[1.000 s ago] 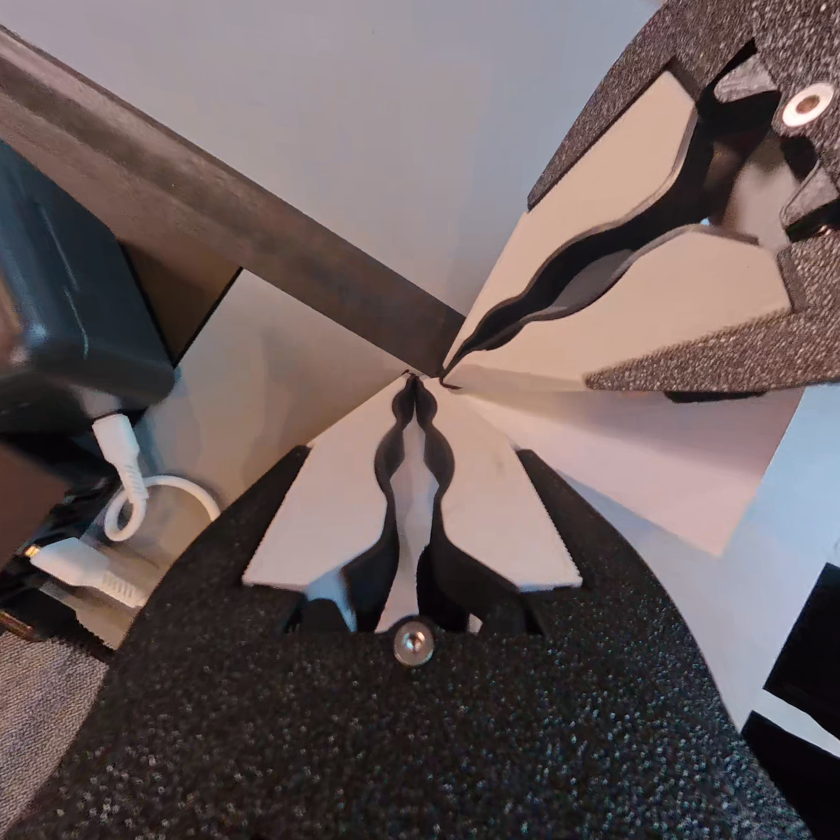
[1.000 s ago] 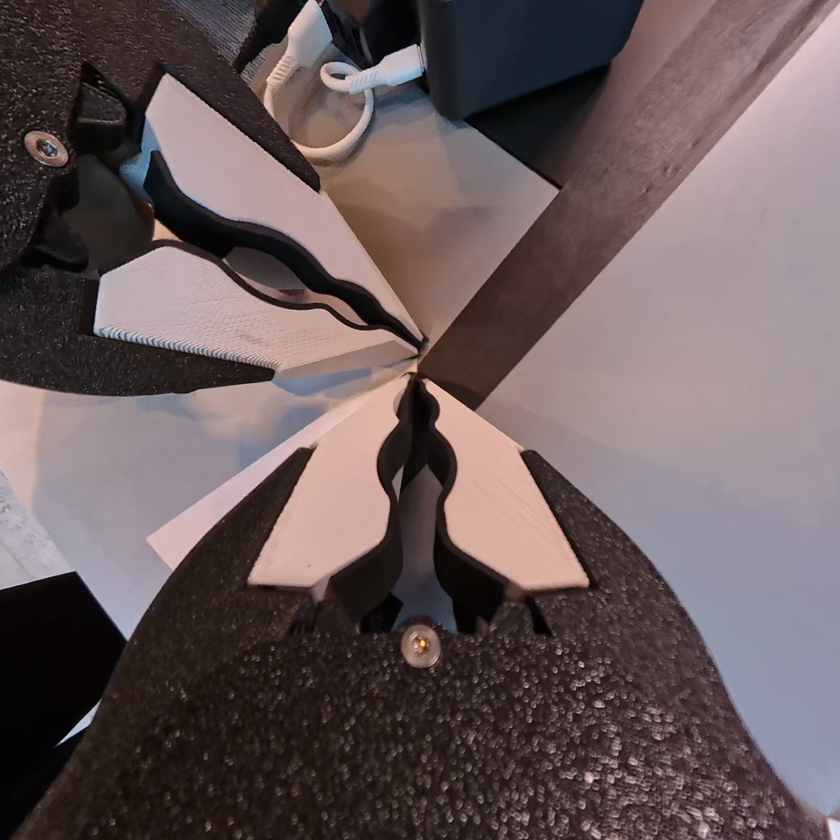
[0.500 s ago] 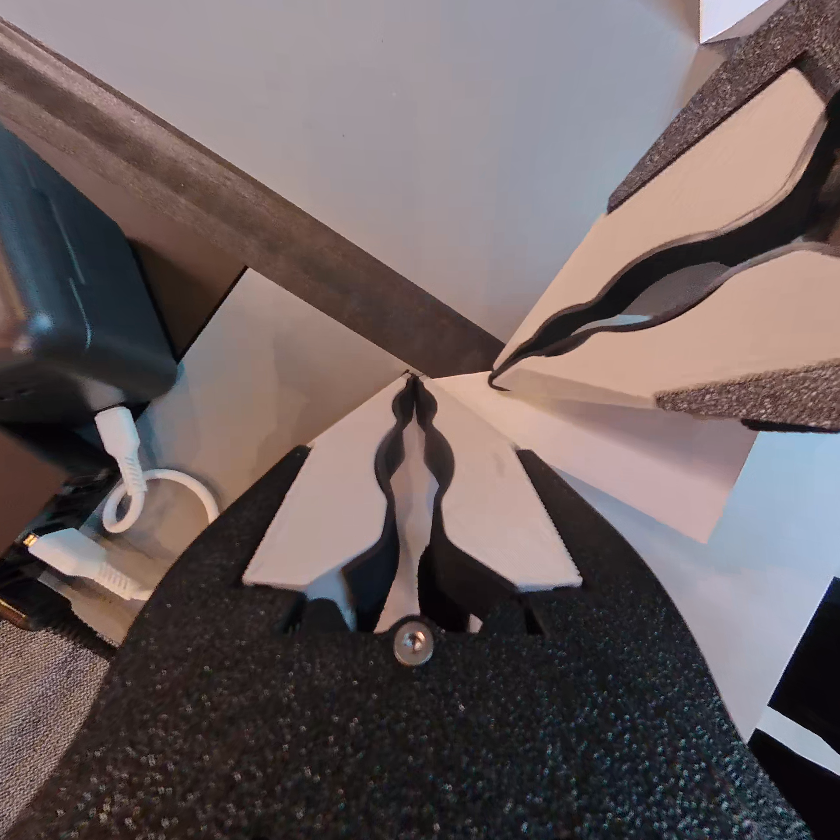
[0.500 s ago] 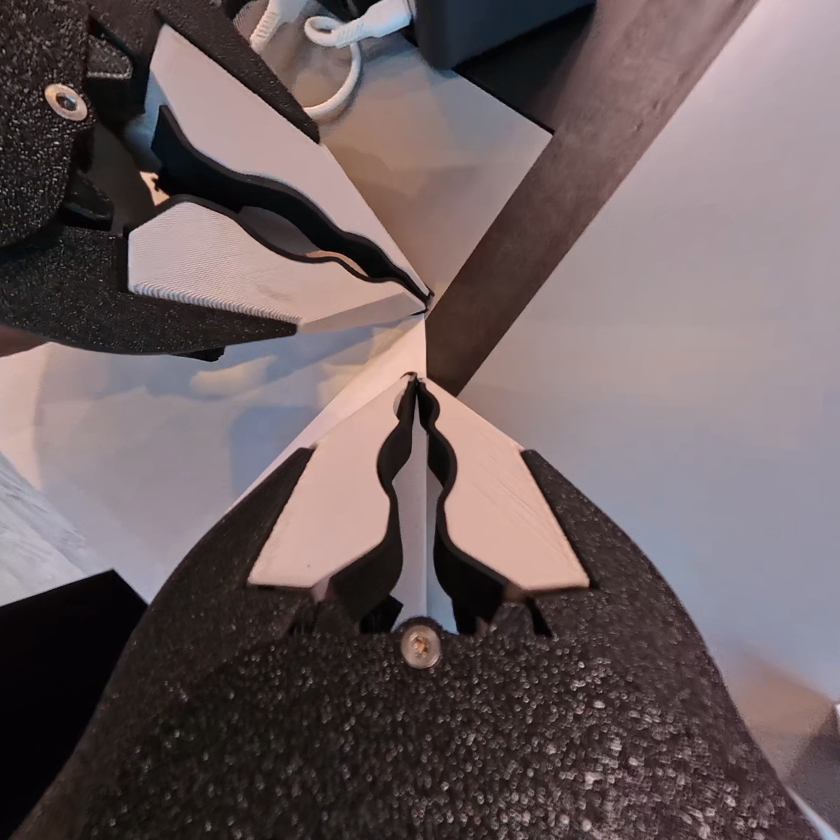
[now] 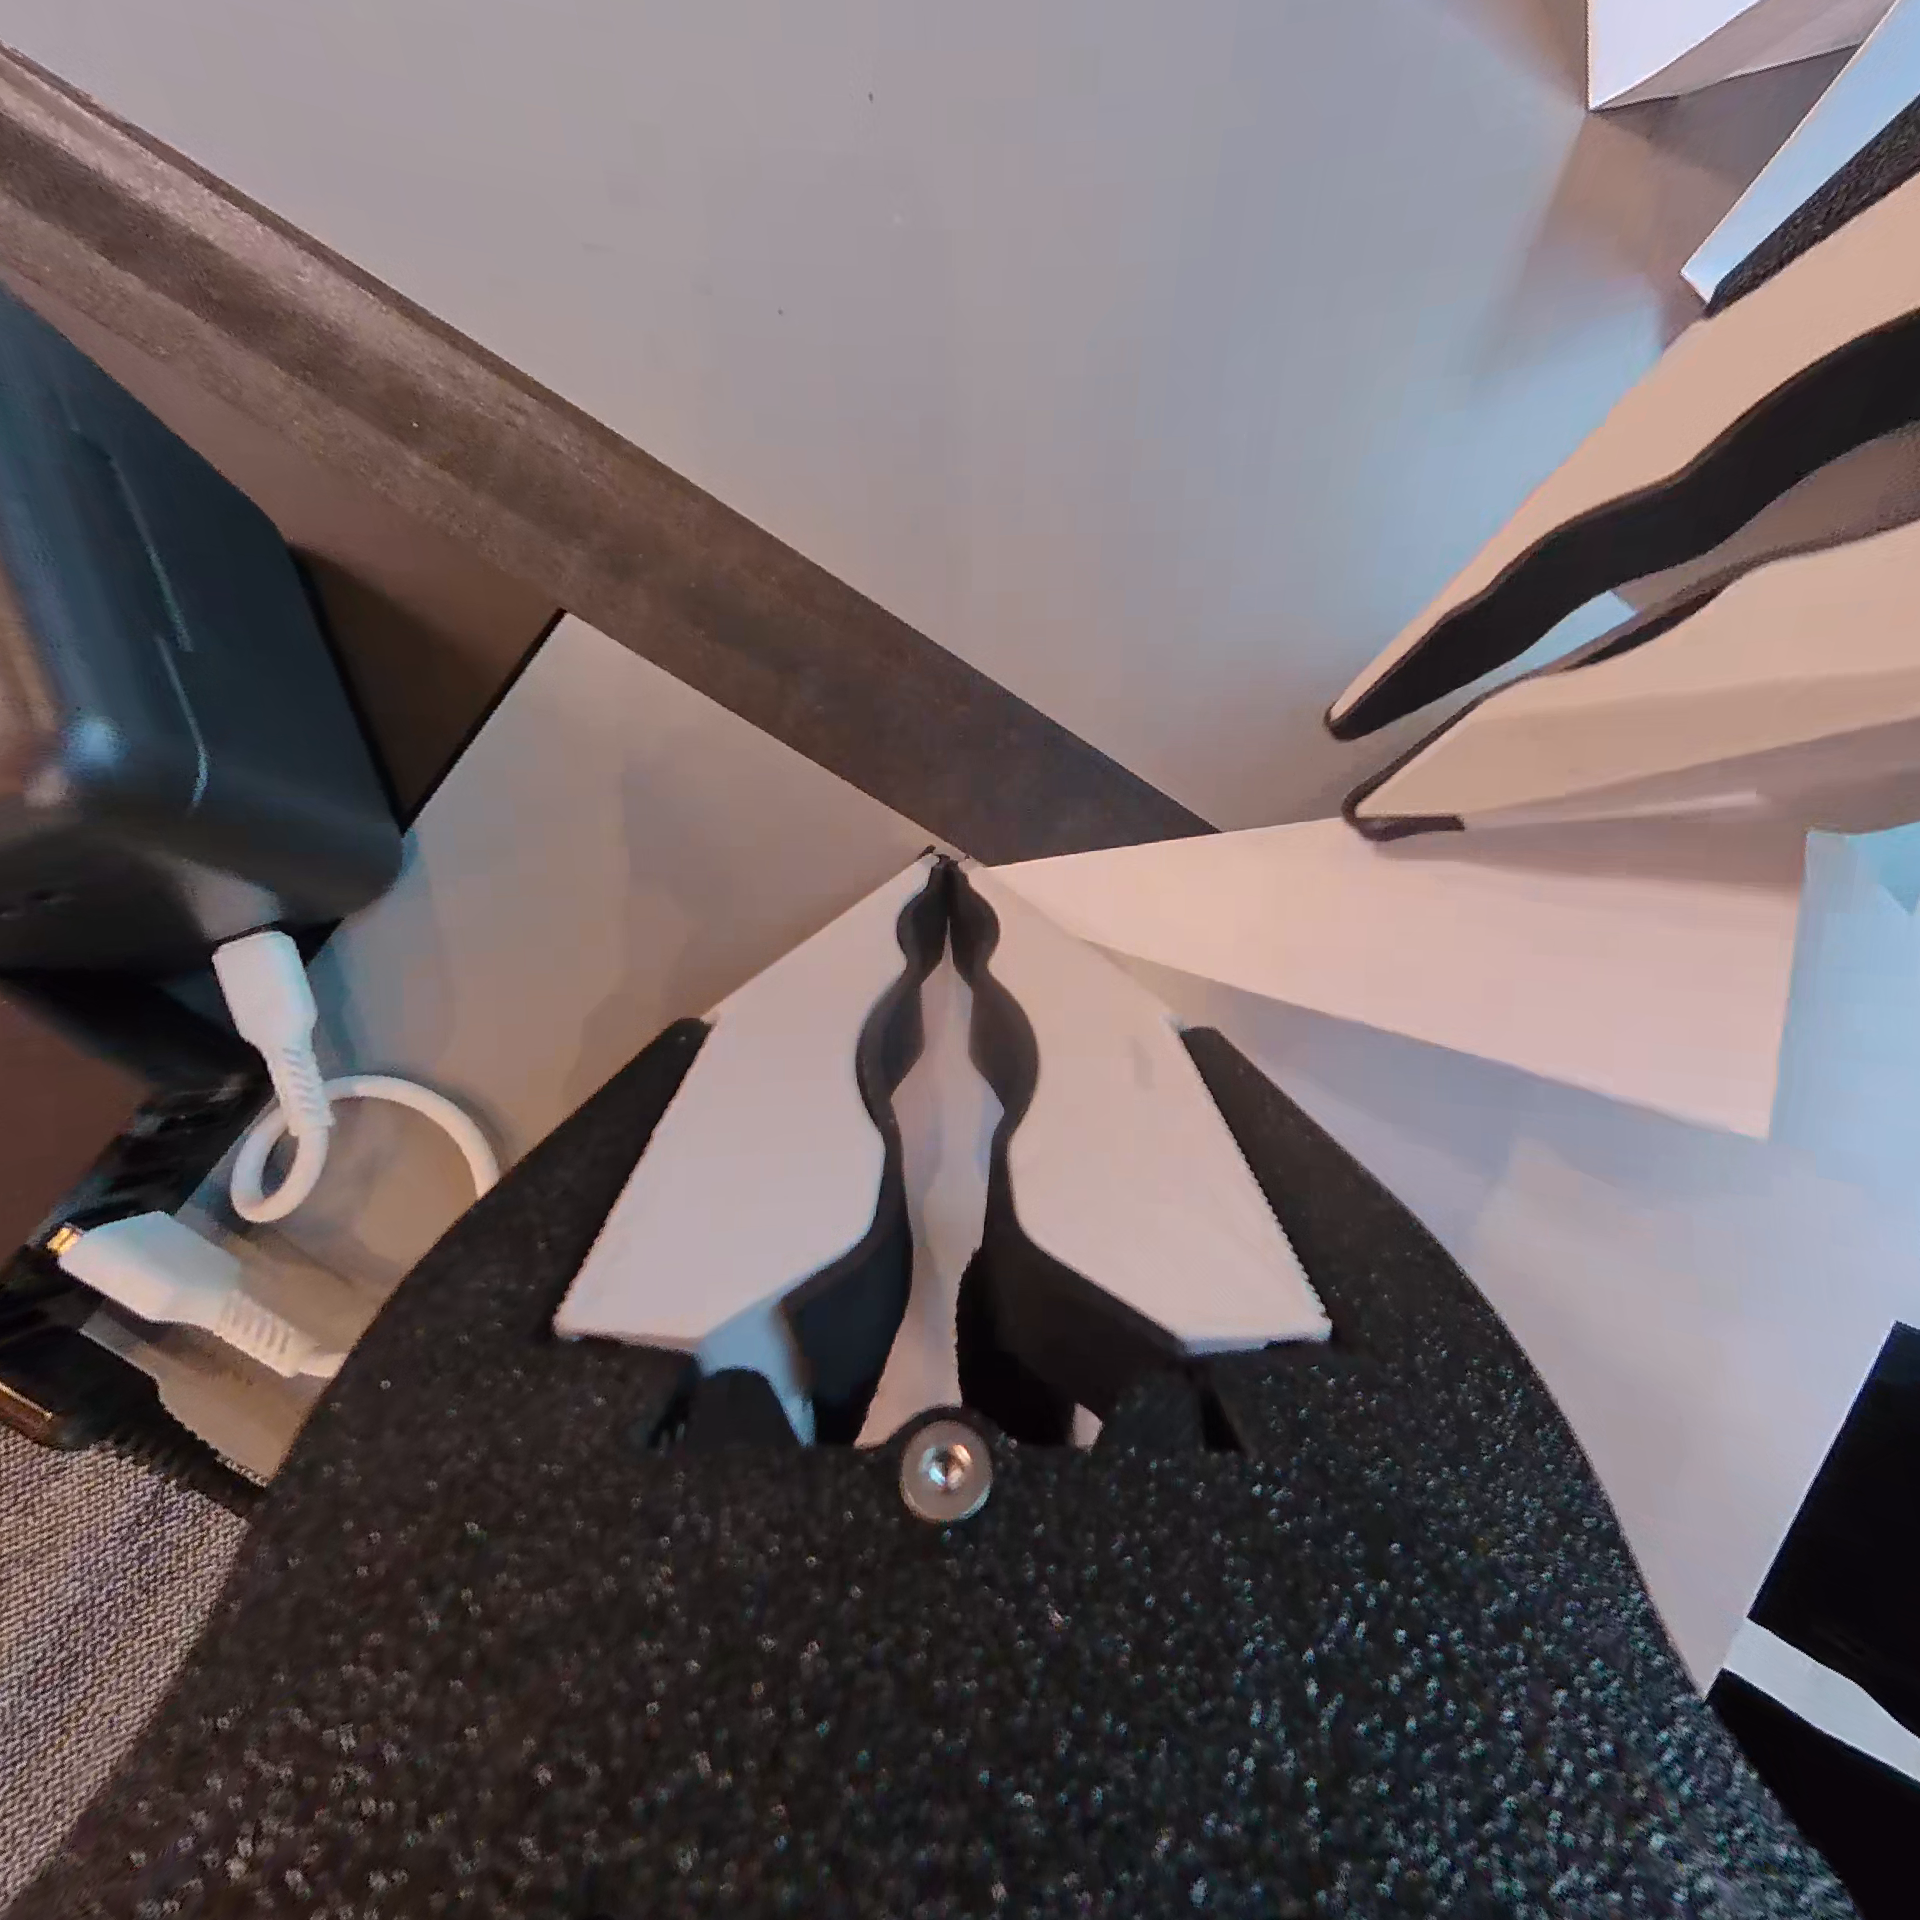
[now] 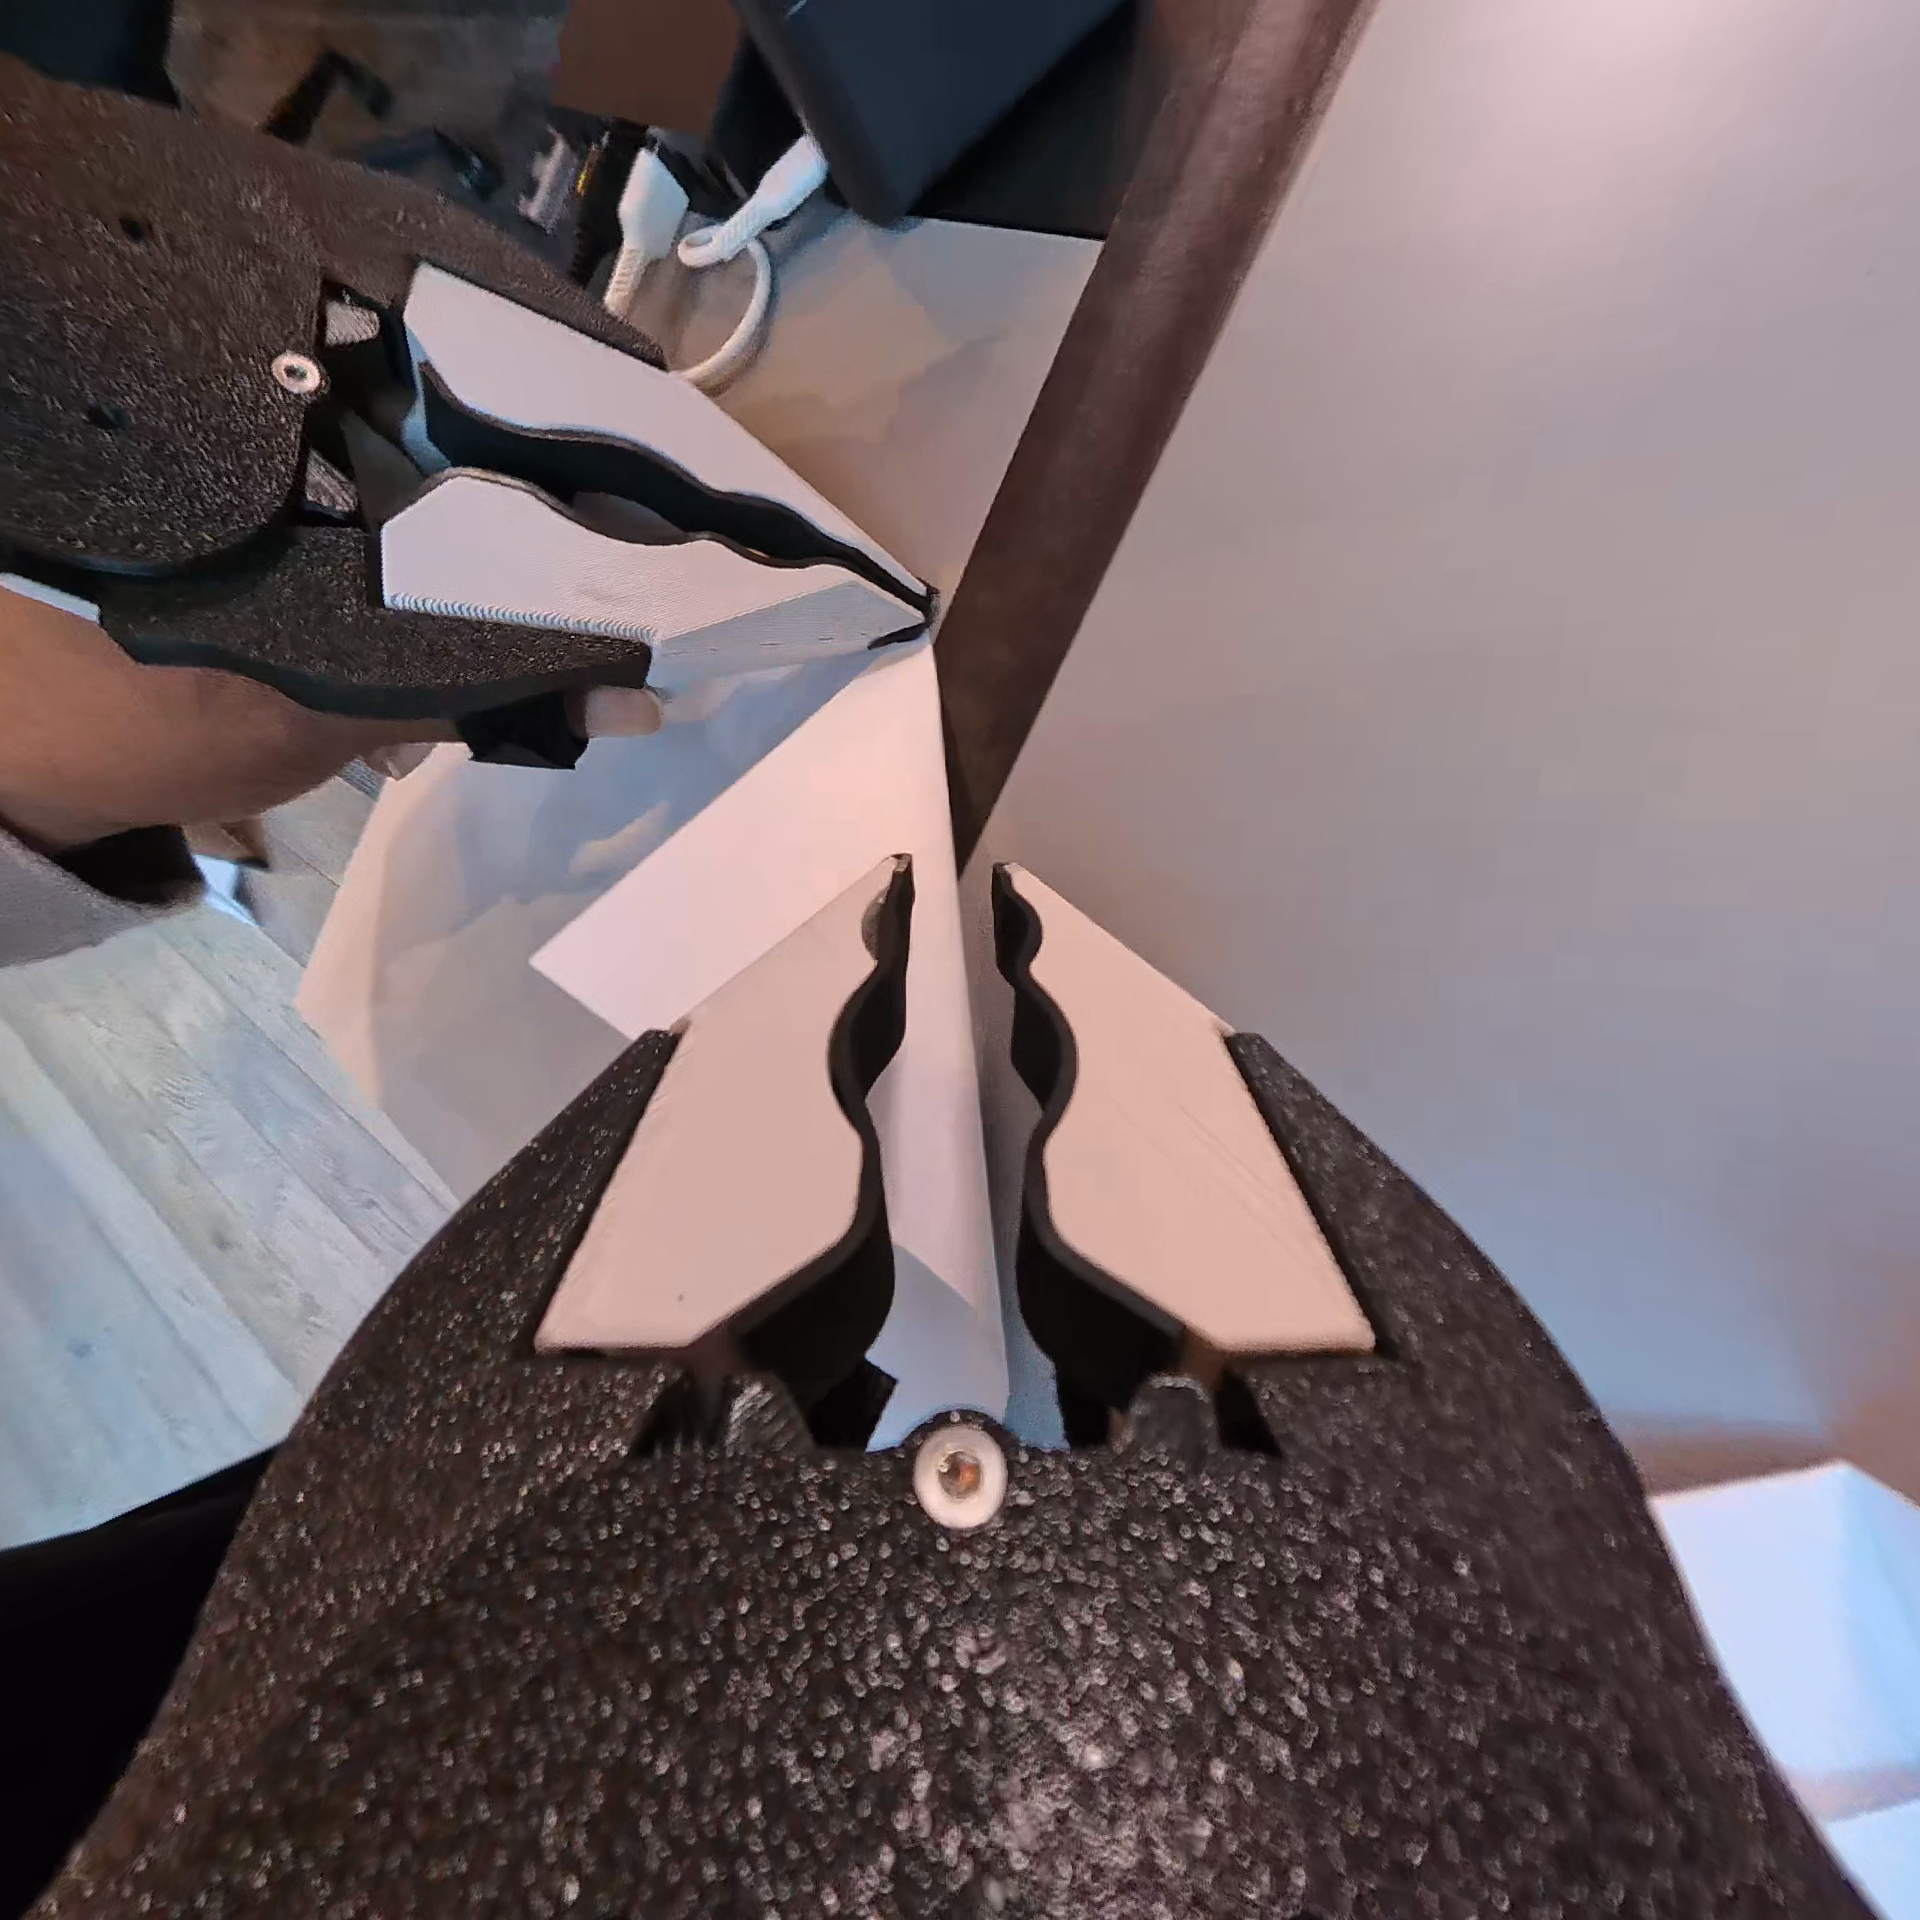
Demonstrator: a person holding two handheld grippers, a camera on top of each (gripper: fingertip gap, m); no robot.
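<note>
The left gripper (image 5: 943, 868) is closed, its fingertips pinched on one corner of a thin white sheet of paper (image 5: 1455, 966). The sheet is seen fanning away to the right from that pinch, lifted off the pale worktop (image 5: 1039, 364), which suggests that the corner is gripped so the paper can be kept taut and raised rather than lying flat.

The right gripper (image 6: 951, 878) is parted by a narrow gap, and the paper's (image 6: 790, 873) edge is seen running up between its two fingers, close to the left one; whether the paper is touched by either finger cannot be told, but it is not clamped. In the left wrist view the right gripper's (image 5: 1371, 769) tips are shown apart, just above the sheet's upper edge.

A dark brown band (image 5: 520, 499) is seen along the worktop's edge, just behind both pinch points. Beyond it, a dark grey box-shaped device (image 5: 156, 665) with a white looped cable (image 5: 301, 1122) plugged in is left well apart from the grippers. A person's hand (image 6: 208, 727) is seen holding the left gripper from below.
</note>
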